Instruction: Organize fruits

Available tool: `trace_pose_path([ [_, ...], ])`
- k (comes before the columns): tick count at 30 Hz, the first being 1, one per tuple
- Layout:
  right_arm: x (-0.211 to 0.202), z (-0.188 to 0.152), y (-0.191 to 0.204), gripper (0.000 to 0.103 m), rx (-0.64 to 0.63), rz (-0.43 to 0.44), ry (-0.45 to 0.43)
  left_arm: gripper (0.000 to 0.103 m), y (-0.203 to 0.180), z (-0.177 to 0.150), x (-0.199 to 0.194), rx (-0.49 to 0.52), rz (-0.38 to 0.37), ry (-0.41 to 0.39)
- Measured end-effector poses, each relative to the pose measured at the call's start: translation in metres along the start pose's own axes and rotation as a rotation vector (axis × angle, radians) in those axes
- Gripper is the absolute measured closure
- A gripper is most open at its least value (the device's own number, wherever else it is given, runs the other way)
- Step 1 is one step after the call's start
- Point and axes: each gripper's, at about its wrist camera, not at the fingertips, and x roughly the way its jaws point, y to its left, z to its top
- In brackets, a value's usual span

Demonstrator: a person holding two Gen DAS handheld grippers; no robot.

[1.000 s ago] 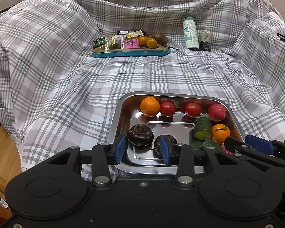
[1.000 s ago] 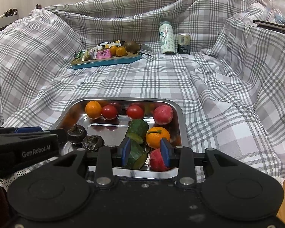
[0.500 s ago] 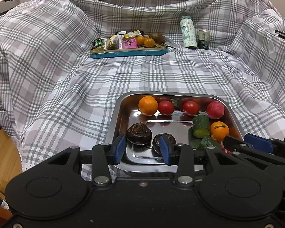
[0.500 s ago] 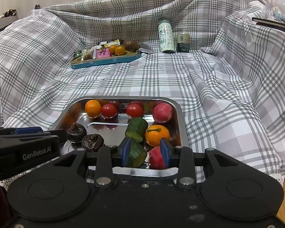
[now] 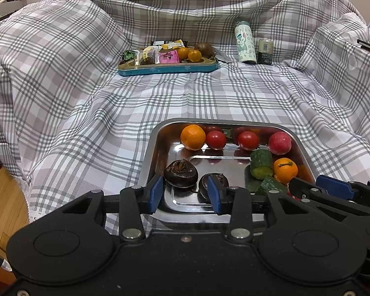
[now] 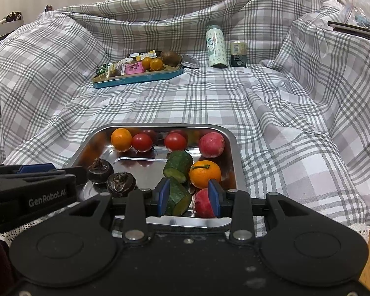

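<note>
We're looking down at the steel tray point(image 5: 224, 120), sitting on the plaid cloth point(image 5: 86, 103) right in front of both tools. The left gripper point(image 5: 186, 190) hovers over the tray's near left corner, jaws well apart and empty, with two dark water chestnuts point(image 5: 181, 176) lying just beyond them. The right gripper point(image 6: 188, 194) hangs over the near right corner, its jaws a little narrower but also parted and clamping nothing; a cucumber piece point(image 6: 178, 199) and a red radish point(image 6: 202, 203) lie in the tray behind them. Along the tray's far wall we see an orange point(image 5: 193, 137) and two tomatoes point(image 5: 215, 140). Well behind sits a blue tray point(image 5: 167, 69) of snacks.
</note>
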Motion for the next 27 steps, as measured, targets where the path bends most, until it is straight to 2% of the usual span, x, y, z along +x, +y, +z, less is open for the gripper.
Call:
trace_pose_path([
  [27, 0.0068, -0.0015, -0.0001, 0.066, -0.002, 0.005, 0.026, 0.055, -0.0003, 0.0007, 0.0031, -0.010, -0.021, 0.007],
])
